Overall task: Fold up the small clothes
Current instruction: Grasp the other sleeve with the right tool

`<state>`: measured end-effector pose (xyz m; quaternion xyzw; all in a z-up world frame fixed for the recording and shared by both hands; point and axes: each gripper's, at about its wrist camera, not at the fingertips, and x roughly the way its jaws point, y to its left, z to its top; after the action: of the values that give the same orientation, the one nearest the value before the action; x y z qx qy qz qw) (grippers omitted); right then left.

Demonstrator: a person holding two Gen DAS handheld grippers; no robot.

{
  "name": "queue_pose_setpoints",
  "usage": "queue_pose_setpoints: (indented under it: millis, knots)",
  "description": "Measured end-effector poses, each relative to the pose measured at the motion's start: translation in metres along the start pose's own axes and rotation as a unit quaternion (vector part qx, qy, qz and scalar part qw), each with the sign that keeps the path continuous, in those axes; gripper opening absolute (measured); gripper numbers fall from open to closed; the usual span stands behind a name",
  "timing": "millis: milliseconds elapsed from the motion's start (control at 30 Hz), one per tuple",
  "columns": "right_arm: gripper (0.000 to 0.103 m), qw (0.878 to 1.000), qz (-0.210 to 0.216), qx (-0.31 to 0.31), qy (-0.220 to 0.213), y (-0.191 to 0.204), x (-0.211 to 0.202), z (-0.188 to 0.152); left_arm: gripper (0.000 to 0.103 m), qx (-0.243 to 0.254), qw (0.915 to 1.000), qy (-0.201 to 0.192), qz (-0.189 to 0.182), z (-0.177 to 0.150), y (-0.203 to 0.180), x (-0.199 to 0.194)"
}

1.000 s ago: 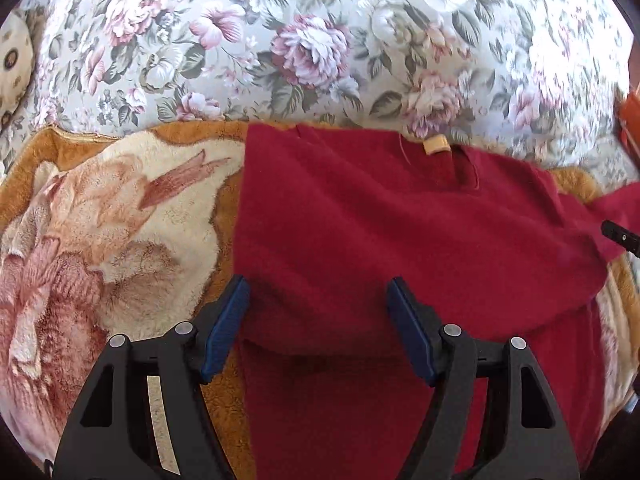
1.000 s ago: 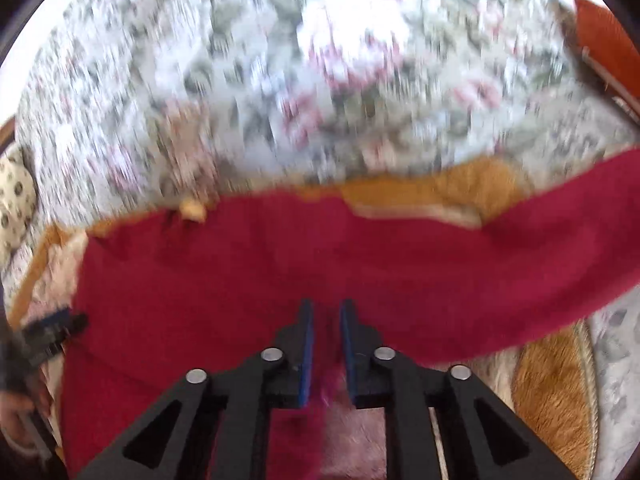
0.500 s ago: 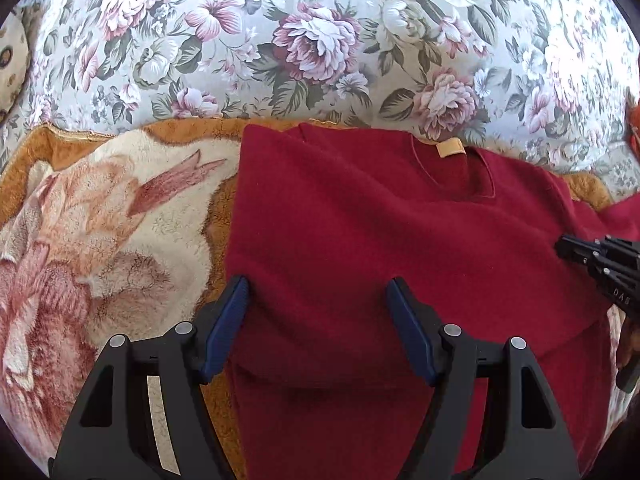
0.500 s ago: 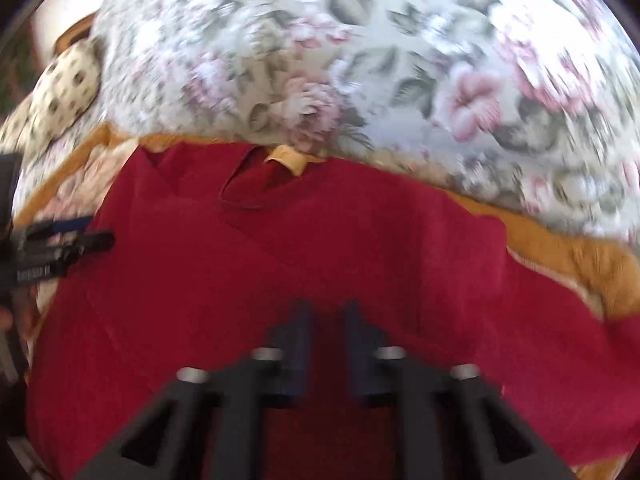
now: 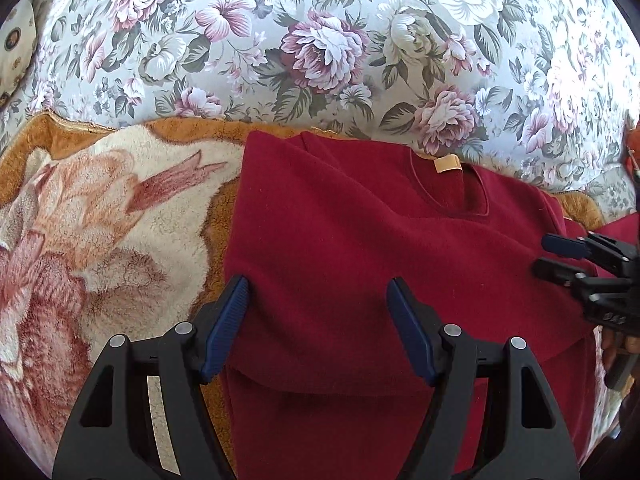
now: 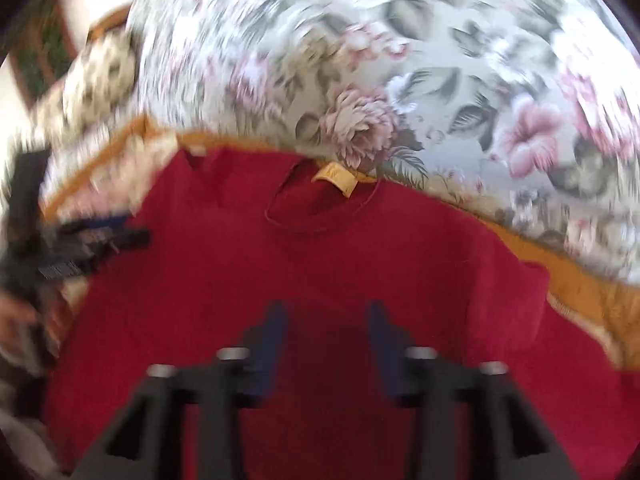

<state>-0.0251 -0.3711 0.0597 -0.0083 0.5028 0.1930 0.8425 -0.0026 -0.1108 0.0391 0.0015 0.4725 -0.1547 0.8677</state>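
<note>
The red sweater is laid flat on a plush blanket, with its neckline and tan label turned away from both cameras and its long axis running from the collar back toward the grippers. A folded-over layer is seen across the body, its lower edge lying as a soft ridge just behind the left gripper, with a lower layer of the same cloth showing beneath. The left gripper is held wide open directly over the sweater's left half, nothing being gripped; one blue ribbed pad sits near the garment's left edge, the other over mid-body. The right gripper is seen, blurred, with a clear gap between its fingers above the cloth, and no fabric appears to be pinched. In the left view it is placed at the sweater's right side, near the sleeve. The next fold is judged to depend on the hem lying nearest both jaws and the collar farthest. The knit looks thick, matte and limp, likely to sag. The blanket is deep-piled, cream and ochre. Beyond it a smooth floral bedspread is spread.
</note>
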Motion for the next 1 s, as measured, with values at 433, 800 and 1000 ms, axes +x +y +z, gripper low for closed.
queue_pose_setpoints:
  millis: [433,800,1000]
  knots:
    - [0.004,0.995,-0.085,-0.038,-0.032,0.012,0.014,0.020,0.072,-0.007,1.0000,-0.003,-0.002,0.002,-0.003,0.003]
    - [0.007,0.996,-0.064,0.045,-0.037,0.012,-0.042,-0.017,0.072,0.011,0.9999,-0.004,0.002,-0.004,-0.014,-0.010]
    - [0.007,0.991,-0.102,0.084,-0.006,0.006,-0.044,-0.051,0.072,0.022,0.9998,0.001,0.005,-0.011,-0.027,-0.014]
